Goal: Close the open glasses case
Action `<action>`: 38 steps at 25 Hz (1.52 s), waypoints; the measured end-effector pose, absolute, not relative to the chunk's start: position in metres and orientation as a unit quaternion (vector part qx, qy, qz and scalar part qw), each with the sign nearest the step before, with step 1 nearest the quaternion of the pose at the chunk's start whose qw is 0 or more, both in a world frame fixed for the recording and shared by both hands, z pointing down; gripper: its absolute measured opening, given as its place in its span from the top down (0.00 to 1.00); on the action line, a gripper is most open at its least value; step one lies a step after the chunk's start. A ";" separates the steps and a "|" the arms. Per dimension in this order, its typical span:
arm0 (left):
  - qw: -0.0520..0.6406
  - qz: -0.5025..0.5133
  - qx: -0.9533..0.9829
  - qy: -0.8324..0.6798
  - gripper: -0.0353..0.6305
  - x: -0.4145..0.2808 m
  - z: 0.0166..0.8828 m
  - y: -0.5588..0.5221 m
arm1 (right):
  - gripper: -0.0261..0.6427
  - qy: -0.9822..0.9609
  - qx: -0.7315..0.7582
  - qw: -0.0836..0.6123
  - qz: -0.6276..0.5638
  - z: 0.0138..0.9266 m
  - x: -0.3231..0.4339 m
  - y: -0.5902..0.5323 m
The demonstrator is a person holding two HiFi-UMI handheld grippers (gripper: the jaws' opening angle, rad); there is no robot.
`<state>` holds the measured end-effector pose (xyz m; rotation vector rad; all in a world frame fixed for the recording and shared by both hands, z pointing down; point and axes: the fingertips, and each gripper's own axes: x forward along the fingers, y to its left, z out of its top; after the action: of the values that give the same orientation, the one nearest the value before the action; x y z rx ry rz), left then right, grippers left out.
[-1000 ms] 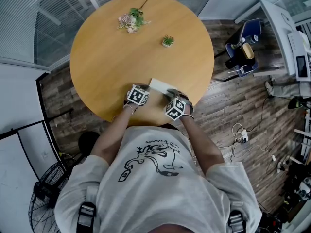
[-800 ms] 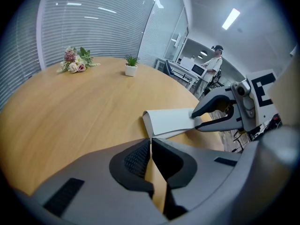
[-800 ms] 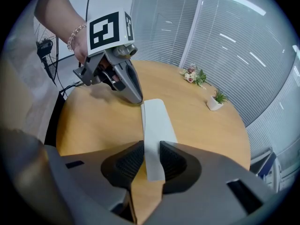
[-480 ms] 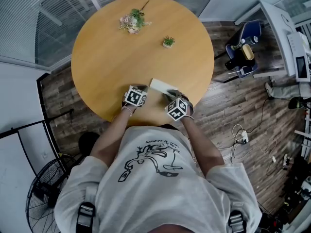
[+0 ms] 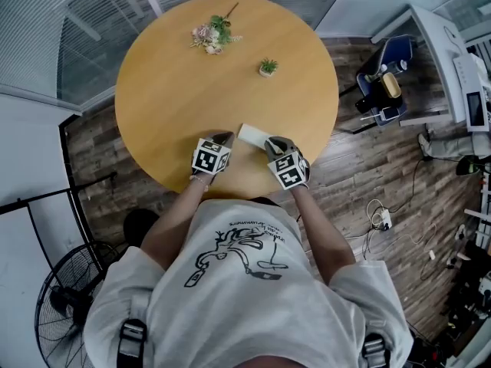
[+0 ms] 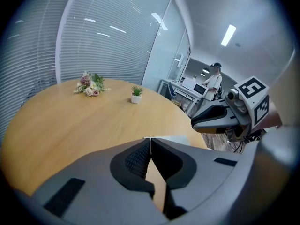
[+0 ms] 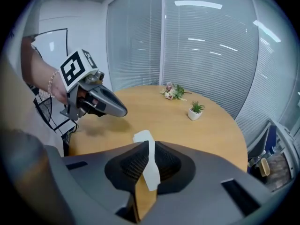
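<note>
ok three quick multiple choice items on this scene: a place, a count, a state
1. Where on the round wooden table does the flat white glasses case lie? A far rim B centre C rim nearest the person
2. How many things lie on the table? A three B five C one
3. The left hand-held gripper has its jaws: A wide apart B together, empty C clamped on a pot
Answers: 1 C, the head view shows it at the near rim. 2 A, the case, the pink flower bouquet and the small green plant in a white pot. 3 B, the left gripper view shows them closed together.
</note>
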<state>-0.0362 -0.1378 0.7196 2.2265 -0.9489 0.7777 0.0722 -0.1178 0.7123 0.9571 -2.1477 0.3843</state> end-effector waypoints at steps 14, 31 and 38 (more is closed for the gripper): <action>0.207 0.157 0.883 -0.390 0.91 -0.024 0.567 -0.147 | 0.93 -0.864 0.412 0.251 0.141 0.574 0.068 -0.129; 0.137 0.054 0.903 -0.403 0.91 -0.033 0.438 -0.134 | 0.94 -0.875 0.440 0.175 0.097 0.441 0.068 -0.118; 0.106 0.031 0.908 -0.404 0.91 -0.038 0.393 -0.123 | 0.94 -0.880 0.442 0.153 0.083 0.398 0.066 -0.113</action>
<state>-0.0379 -0.1235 0.3931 2.6748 -1.1916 0.0906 0.0664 -0.1128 0.3977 1.2671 -2.5233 0.2372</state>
